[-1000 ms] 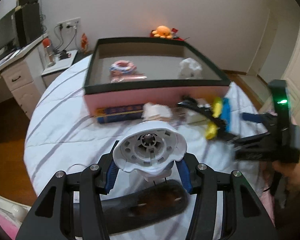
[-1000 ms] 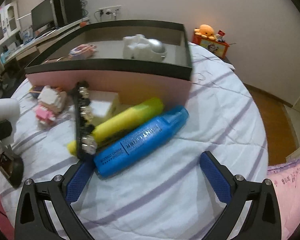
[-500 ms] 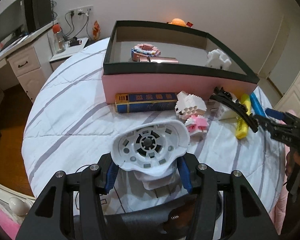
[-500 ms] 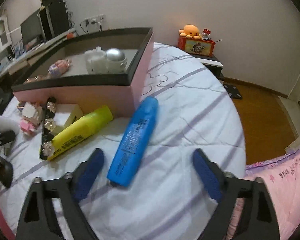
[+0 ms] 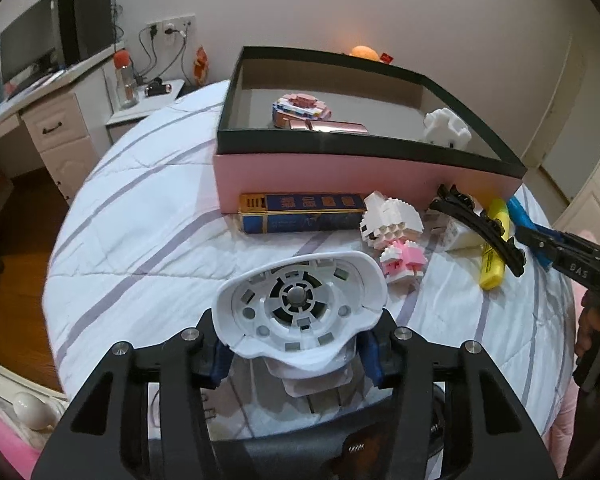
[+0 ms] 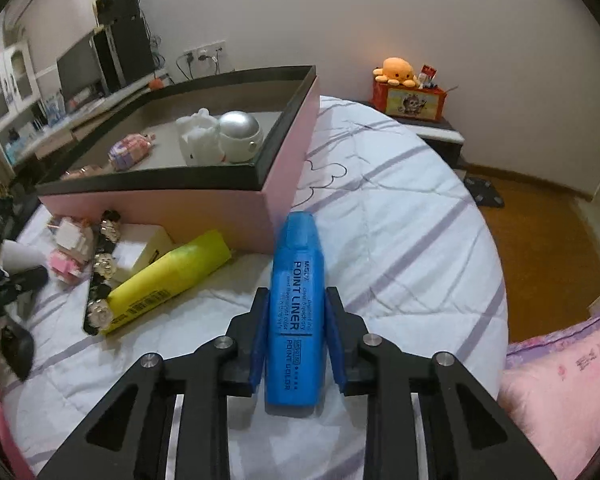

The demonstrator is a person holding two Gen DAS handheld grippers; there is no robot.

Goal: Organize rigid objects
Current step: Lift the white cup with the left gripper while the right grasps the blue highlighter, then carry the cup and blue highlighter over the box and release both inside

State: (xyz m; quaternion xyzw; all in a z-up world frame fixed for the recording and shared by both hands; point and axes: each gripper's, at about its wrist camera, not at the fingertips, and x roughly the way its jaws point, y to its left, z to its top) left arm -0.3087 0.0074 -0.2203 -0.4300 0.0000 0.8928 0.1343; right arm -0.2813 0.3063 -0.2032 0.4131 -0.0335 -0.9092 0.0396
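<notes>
Right tool (image 6: 295, 320) closing on blue highlighter (image 6: 295, 304) — left tool (image 5: 295, 354) closing, white fan (image 5: 300, 304) between.

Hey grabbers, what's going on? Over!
Left gripper closing on white fan. Right gripper closing on blue marker. Box ahead, nothing blocking.

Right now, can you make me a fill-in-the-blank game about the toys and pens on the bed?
1. The right tongs are closing around the ____ highlighter.
2. The yellow highlighter lies on the ____, outside the box.
3. The left tongs are closing on a ____ plastic fan-like part.
4. The silver ball sits inside the ____ box.

Missing words: blue; bed; white; pink
</notes>
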